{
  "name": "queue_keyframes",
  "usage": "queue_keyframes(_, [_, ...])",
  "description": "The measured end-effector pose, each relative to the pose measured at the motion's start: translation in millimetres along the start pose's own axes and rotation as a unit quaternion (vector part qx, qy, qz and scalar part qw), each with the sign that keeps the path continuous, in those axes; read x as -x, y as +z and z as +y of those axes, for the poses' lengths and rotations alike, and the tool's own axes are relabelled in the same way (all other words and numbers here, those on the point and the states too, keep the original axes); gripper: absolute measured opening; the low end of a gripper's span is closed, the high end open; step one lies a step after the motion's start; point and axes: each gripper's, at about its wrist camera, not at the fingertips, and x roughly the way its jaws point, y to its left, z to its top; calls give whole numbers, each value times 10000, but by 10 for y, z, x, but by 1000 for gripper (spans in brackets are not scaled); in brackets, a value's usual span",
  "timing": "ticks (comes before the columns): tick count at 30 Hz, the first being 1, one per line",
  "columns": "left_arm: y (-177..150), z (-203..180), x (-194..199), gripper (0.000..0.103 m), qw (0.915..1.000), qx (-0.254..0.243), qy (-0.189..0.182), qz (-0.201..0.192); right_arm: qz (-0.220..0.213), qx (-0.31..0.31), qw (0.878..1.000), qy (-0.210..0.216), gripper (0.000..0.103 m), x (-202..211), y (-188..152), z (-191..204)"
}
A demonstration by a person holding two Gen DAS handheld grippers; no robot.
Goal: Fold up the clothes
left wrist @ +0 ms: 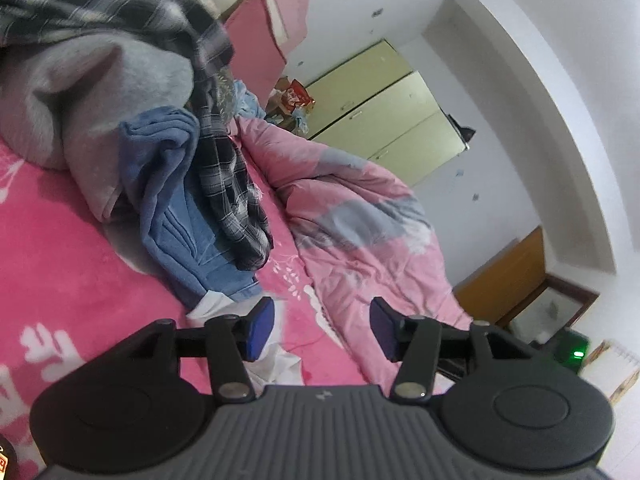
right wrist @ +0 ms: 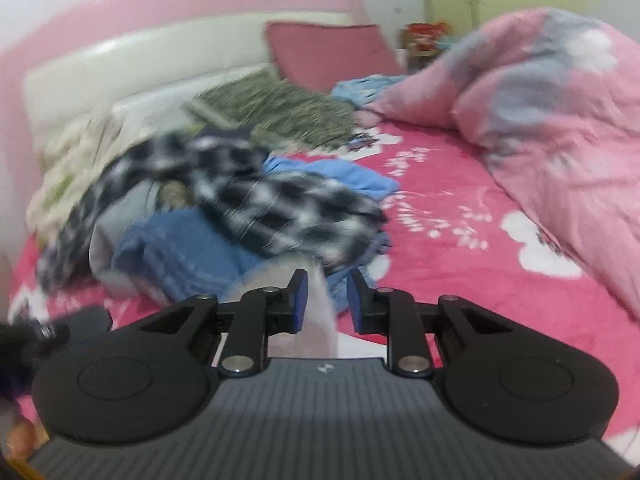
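A bright pink bed sheet (left wrist: 60,280) with white print covers the bed, and a pink and grey quilt (left wrist: 360,220) lies bunched ahead and to the right of the left tongs (left wrist: 322,330). The clothes pile sits ahead and to the left of those tongs: a grey garment (left wrist: 92,92), a blue garment (left wrist: 180,208) and a black and white plaid shirt (left wrist: 228,184) draped over them. The left tongs stand wide apart and hold nothing, with a bit of white cloth (left wrist: 276,364) under them. Only the left wrist view shows the yellow-green cupboard (left wrist: 384,108), the white walls, a wooden door (left wrist: 508,280) and a green light low on the right. The right wrist view, much blurred, alone shows the white headboard (right wrist: 140,60), a pink pillow (right wrist: 328,56) and a green patterned cloth (right wrist: 280,112) beyond the pile. There the right tongs (right wrist: 327,300) stand partly apart with a strip of pale fabric (right wrist: 320,312) between them; whether they pinch it I cannot tell.
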Motion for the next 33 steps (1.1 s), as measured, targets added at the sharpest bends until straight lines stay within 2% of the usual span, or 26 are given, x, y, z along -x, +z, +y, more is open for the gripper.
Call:
queue_keyframes(3, [-55, -97, -25, 56, 9993, -321, 169, 79, -197, -318, 9991, -177, 28, 296, -55, -245])
queue_keyframes(5, [-102, -158, -51, 58, 9980, -537, 283, 166, -180, -349, 9989, -251, 31, 495, -102, -399])
queue_keyframes(6, [-141, -187, -71, 59, 9971, -643, 334, 239, -108, -265, 9991, -306, 33, 579, -148, -458])
queue_keyframes(8, [-220, -223, -135, 59, 9946, -825, 472, 425, 72, -50, 9991, -426, 47, 719, -256, -561])
queue_keyframes(11, [-337, -251, -233, 60, 9896, -1028, 737, 687, 525, 390, 9964, -533, 51, 774, -459, -638])
queue_keyframes(14, [-420, -243, -334, 59, 9846, -1139, 1000, 870, 999, 921, 9896, -466, 51, 691, -646, -602])
queue_keyframes(16, [-425, -198, -350, 59, 9833, -1090, 1142, 901, 1238, 1578, 9791, -346, 51, 557, -780, -442])
queue_keyframes(20, [-377, -98, -329, 58, 9839, -863, 1336, 815, 1295, 2712, 9536, -175, 50, 283, -988, -52])
queue_keyframes(24, [-279, 14, -229, 57, 9867, -514, 1449, 527, 1147, 3468, 9309, 31, 47, -16, -1076, 301])
queue_keyframes(26, [-229, 70, -179, 57, 9873, -339, 1504, 382, 1050, 3607, 9267, 109, 42, -138, -1058, 415])
queue_keyframes(29, [-179, 112, -120, 57, 9870, -236, 1574, 239, 958, 3756, 9215, 231, 42, -358, -1015, 557])
queue_keyframes(33, [-153, 140, -111, 57, 9875, -97, 1558, 238, 802, 3729, 9242, 188, 42, -653, -975, 683])
